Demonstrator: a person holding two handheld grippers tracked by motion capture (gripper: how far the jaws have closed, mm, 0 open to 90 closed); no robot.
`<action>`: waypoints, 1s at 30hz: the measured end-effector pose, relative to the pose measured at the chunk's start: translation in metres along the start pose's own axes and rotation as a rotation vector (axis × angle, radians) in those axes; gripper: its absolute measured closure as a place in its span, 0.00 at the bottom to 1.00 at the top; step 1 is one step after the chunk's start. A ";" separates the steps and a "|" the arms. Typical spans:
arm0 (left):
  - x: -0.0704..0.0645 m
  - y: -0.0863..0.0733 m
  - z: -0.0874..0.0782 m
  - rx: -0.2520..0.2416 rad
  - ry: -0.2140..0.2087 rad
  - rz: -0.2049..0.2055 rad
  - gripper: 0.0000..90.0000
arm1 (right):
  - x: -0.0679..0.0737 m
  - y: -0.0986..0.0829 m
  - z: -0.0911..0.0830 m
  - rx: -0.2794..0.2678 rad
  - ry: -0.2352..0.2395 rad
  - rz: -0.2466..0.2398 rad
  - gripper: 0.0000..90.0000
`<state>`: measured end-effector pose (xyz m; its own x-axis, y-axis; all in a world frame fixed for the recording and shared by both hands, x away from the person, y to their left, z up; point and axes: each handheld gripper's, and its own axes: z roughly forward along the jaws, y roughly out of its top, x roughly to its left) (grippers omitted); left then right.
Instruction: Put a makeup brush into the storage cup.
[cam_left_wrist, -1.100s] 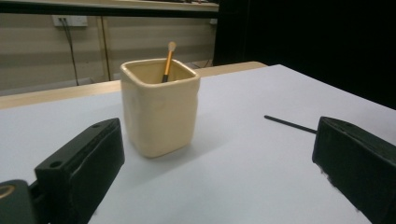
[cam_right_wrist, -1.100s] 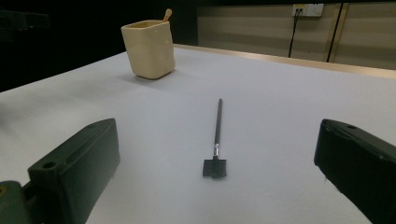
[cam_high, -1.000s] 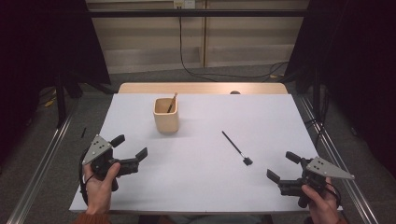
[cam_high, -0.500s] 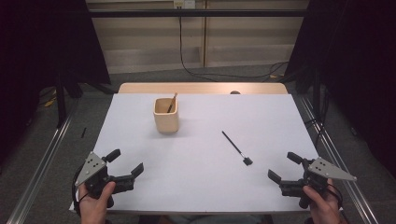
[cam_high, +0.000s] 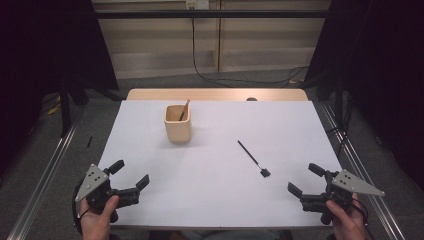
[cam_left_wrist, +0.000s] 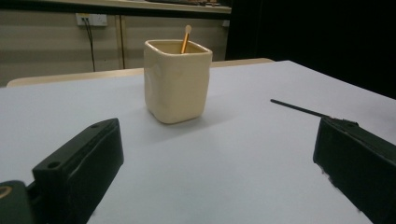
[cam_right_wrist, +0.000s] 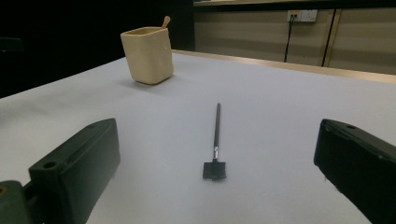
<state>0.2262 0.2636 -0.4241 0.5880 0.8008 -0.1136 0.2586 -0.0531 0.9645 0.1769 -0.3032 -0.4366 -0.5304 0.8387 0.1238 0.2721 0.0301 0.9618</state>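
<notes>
My right claw (cam_high: 303, 180) gapes, holding nothing; just ahead of it lies the brush (cam_right_wrist: 216, 140), thin black handle, small flat head nearest me. My left claw (cam_high: 131, 174) also gapes, with nothing held. Well beyond it stands the cream cup (cam_left_wrist: 176, 80), a wooden stick (cam_left_wrist: 186, 38) leaning inside.

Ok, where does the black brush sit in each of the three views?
High view: black brush lies flat right of centre, bristle head nearest the right hand-held gripper.
Left gripper view: only its thin handle shows, at the right jaw.
Right gripper view: centre, head towards the camera.
Shared landmark: the cream cup.
</notes>
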 end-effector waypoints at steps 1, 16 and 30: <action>0.001 -0.001 -0.001 -0.007 0.006 -0.009 0.02 | 0.001 0.000 0.000 0.002 0.000 0.001 0.00; -0.011 -0.001 0.000 0.001 -0.008 0.027 0.02 | 0.003 0.025 0.018 -0.015 0.034 -0.020 0.00; -0.012 -0.002 -0.004 0.006 -0.004 0.026 0.02 | 0.008 0.055 0.047 -0.001 0.104 -0.067 0.00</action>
<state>0.2155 0.2560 -0.4239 0.5975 0.7969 -0.0891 0.2476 -0.0777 0.9657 0.2254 -0.2696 -0.3939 -0.6278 0.7738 0.0842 0.2327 0.0833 0.9690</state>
